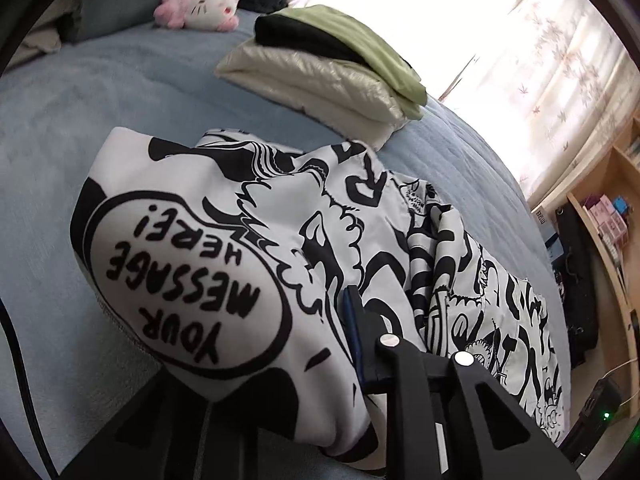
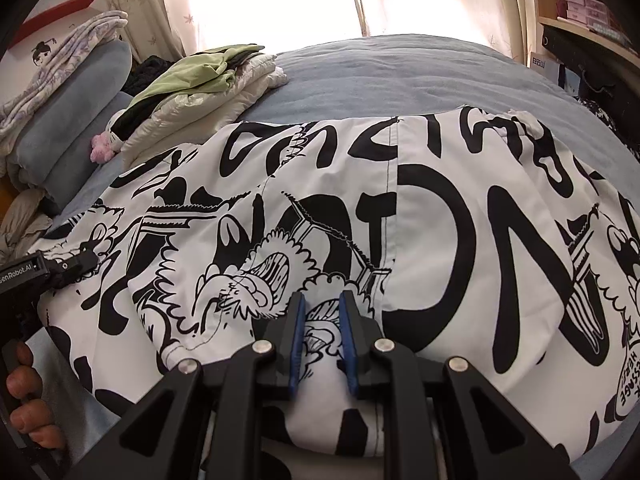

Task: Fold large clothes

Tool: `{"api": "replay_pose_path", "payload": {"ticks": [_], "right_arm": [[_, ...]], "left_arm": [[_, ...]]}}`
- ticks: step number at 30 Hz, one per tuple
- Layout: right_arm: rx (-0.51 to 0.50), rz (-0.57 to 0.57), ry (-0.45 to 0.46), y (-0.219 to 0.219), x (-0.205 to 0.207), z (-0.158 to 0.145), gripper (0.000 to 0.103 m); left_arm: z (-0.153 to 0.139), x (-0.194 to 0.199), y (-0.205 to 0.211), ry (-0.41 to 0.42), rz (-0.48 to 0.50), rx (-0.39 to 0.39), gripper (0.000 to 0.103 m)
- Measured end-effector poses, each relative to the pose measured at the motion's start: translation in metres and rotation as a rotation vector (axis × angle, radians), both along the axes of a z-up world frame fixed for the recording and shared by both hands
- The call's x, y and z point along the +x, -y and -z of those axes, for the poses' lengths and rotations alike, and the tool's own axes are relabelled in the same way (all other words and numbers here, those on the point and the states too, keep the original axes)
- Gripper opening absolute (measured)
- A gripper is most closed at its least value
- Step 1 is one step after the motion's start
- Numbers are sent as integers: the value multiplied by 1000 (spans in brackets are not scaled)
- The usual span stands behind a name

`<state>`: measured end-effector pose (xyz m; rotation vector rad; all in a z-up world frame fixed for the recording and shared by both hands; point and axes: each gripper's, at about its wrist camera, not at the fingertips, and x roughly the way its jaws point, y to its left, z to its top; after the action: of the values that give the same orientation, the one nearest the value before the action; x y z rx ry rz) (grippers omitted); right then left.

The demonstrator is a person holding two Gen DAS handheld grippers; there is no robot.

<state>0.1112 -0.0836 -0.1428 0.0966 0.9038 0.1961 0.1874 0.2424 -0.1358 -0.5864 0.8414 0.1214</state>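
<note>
A large white garment with black comic print (image 1: 248,248) lies on the blue bed, also filling the right wrist view (image 2: 440,216). My left gripper (image 1: 352,320) is shut on a fold of it; cloth drapes over and hides one finger, and only one blue pad (image 1: 354,332) shows. That gripper also shows at the left edge of the right wrist view (image 2: 86,258), gripping the garment's edge. My right gripper (image 2: 322,332) is shut on a bunched fold of the garment between its blue pads (image 2: 298,340).
A stack of folded clothes, cream, black and green (image 1: 332,68), sits on the blue bed cover (image 1: 80,120) beyond the garment. A pink and white plush toy (image 1: 200,8) lies near the pillows (image 2: 76,112). Wooden shelves (image 1: 612,208) stand past the bed's edge.
</note>
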Motion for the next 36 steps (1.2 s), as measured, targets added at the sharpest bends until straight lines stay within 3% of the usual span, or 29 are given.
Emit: {"api": "replay_pose_path", "payload": {"ticks": [9,16,30,36], "right_arm": [[35,-4,0,7,0,1,18],[86,-12,0,12,0,3,18],[168,-48,-41,22,-4,6,18],[298,-77,-92,48,-21,-4,17]], "left_arm": [[-27,0,14,23,14,66,14],[-61,-5,41,88,48,151,13],[-122,-7,161,221,253,356,12],[-124,-6,210,228,338,412,12]]}}
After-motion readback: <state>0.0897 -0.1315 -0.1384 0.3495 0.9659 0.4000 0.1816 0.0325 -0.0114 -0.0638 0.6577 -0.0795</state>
